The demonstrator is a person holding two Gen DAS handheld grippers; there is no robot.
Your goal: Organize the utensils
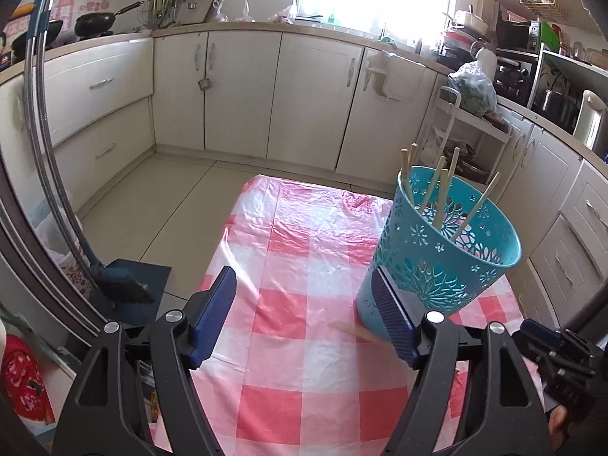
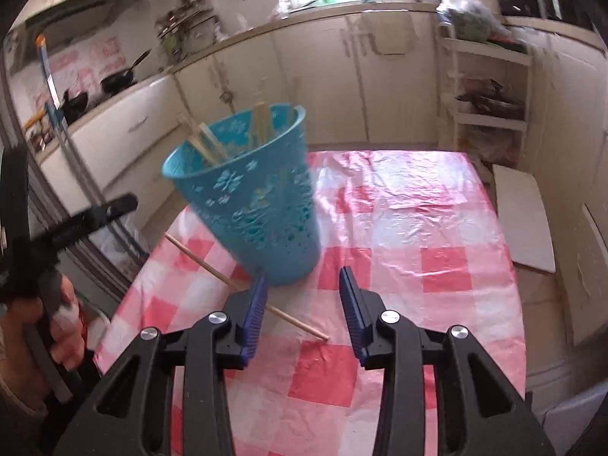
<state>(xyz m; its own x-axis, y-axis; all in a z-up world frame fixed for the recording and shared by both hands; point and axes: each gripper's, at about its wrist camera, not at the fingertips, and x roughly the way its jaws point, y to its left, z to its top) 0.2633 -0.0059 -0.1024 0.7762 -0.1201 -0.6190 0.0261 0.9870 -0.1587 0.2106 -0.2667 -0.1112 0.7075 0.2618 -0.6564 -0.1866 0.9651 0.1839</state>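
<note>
Turquoise plastic with cut-out flower holes forms the round basket (image 1: 440, 250), standing on the glossy pink-and-white checked cloth (image 1: 296, 266); thin wooden chopsticks (image 1: 442, 190) lean inside it. The left gripper (image 1: 304, 315) has ribbed blue pads wide apart, empty. From the right wrist, the right gripper (image 2: 300, 304) stands partly apart, empty, above one chopstick (image 2: 212, 268) lying flat beside the basket (image 2: 250, 197).

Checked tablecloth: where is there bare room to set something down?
The pink-and-white checked plastic tablecloth is bare right of the perforated turquoise plastic basket, out to the far and right edges. It is crowded by the basket's base, where a loose wooden chopstick lies slantwise.
</note>
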